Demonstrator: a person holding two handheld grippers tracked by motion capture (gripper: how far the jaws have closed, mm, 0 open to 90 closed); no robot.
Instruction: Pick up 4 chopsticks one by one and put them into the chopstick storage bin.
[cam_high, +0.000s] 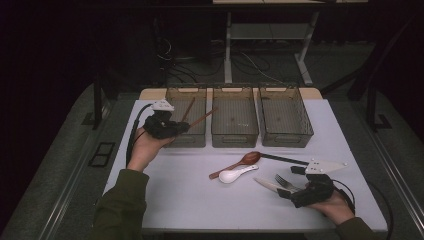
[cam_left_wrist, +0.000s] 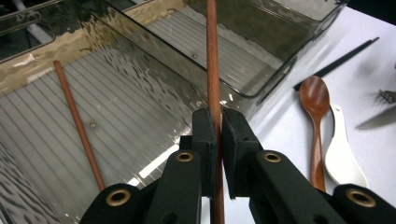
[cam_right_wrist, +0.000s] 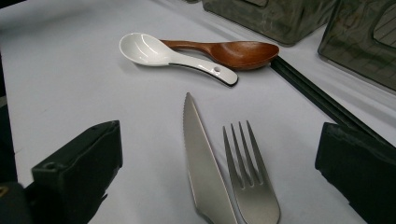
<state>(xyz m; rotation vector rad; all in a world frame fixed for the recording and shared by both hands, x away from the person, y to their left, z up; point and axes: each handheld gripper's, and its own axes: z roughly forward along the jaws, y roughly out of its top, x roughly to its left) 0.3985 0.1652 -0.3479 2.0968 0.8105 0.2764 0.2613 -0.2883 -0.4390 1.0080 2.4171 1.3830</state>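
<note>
Left gripper view: left tongs (cam_left_wrist: 217, 135) clamp brown chopstick (cam_left_wrist: 213, 70) (above bin (cam_left_wrist: 42, 70)); right tongs (cam_right_wrist: 219, 163) gape.

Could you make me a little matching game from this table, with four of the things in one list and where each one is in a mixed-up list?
Things:
1. brown chopstick
2. second brown chopstick
3. white spoon
4. fork

Places:
A. lying inside the left bin
B. clamped in the left gripper
C. on the table beside the knife, between the right gripper's open jaws
D. on the table against the wooden spoon

Pairs: 1-B, 2-A, 3-D, 4-C
</note>
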